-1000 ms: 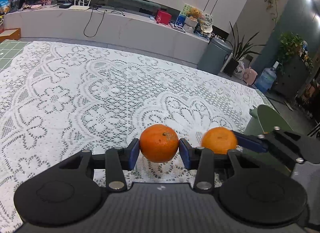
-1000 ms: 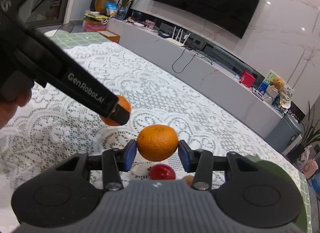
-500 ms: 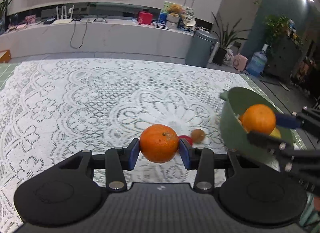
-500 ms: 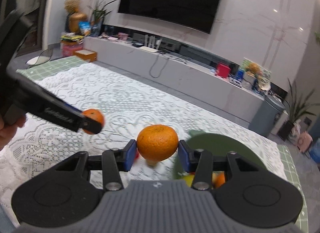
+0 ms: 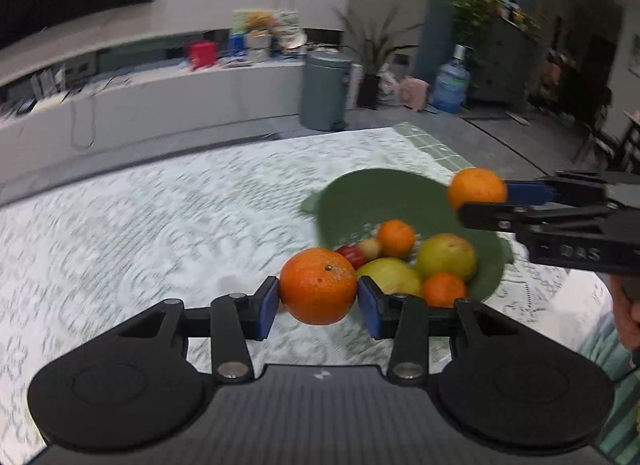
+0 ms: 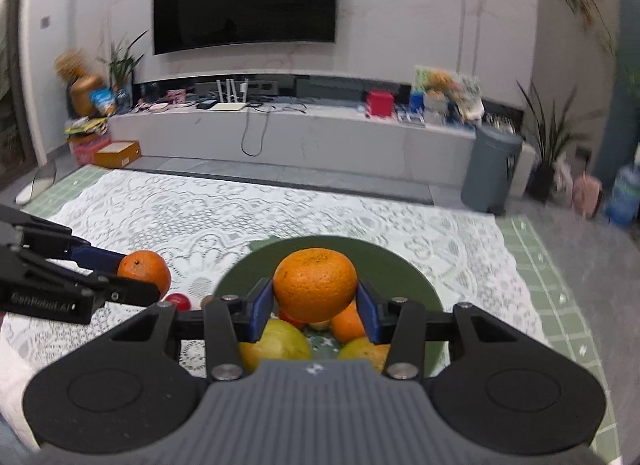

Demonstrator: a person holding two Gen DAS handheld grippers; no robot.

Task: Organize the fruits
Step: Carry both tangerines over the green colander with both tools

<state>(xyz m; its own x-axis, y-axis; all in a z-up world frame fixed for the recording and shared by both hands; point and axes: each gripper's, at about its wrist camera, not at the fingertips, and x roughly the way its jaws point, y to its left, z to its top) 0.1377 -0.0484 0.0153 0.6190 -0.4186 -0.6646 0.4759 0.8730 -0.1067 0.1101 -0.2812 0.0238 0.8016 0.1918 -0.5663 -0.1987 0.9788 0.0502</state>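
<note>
Oranges occupy both grippers: the left gripper (image 5: 318,292) has its jaws closed on one orange (image 5: 318,285) beside the green bowl (image 5: 376,193); the right gripper (image 6: 315,299) has its jaws closed on another orange (image 6: 315,284) above the bowl. "GenRobot.AI" reads on the left gripper in the right view. Only that view shows a red fruit (image 6: 177,300) on the counter (image 6: 240,217).
</note>
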